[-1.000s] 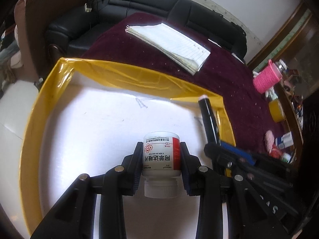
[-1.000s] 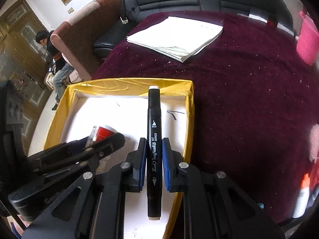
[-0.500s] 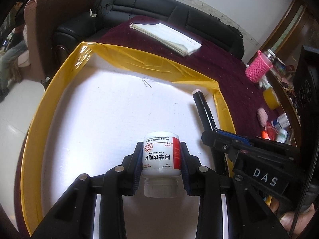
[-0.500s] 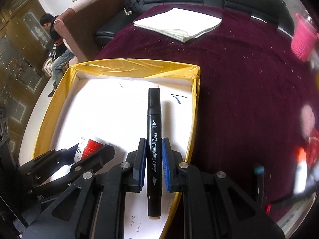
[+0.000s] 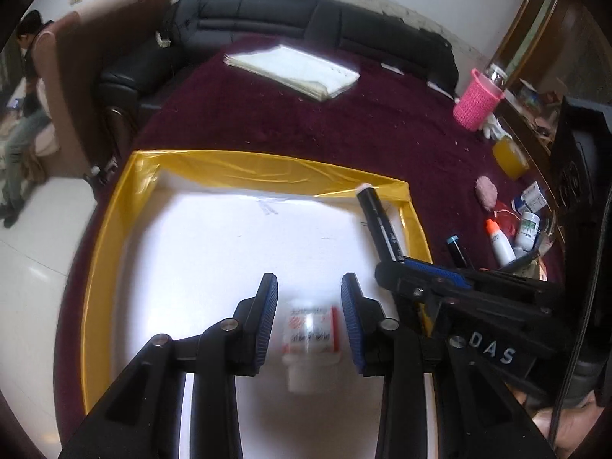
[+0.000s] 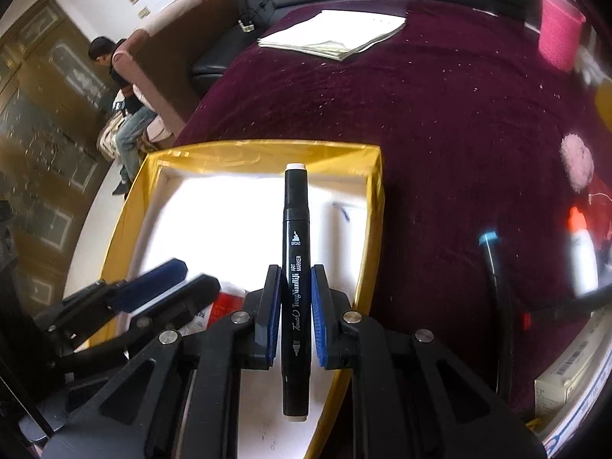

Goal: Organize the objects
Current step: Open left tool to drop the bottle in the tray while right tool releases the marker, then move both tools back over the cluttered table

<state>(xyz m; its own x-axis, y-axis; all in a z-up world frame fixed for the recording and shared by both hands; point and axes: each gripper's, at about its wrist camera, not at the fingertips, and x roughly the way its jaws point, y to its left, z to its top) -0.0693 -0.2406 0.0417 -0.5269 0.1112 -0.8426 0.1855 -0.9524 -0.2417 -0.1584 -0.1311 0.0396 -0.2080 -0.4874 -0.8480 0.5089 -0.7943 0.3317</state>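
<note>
A white pill bottle [image 5: 310,338] with a red label lies blurred on the white floor of the yellow-walled tray [image 5: 267,170], below and between the spread jaws of my left gripper [image 5: 309,290], which is open and apart from it. My right gripper [image 6: 293,287] is shut on a black art marker [image 6: 295,229] and holds it over the tray's right side [image 6: 373,229]. The marker [image 5: 376,222] and the right gripper also show at the right of the left wrist view. The left gripper [image 6: 164,287] shows at the left of the right wrist view.
The tray sits on a dark red tablecloth [image 6: 459,114]. A stack of papers [image 5: 294,70] lies at the back. A pink cup [image 5: 476,101], an orange jar [image 5: 510,155], small bottles [image 5: 501,241] and boxes crowd the right edge. A black sofa [image 5: 306,26] stands behind.
My left gripper has opened and let go of the pill bottle, which has dropped onto the tray floor. Both grippers have pulled back. The right gripper still holds the marker.
</note>
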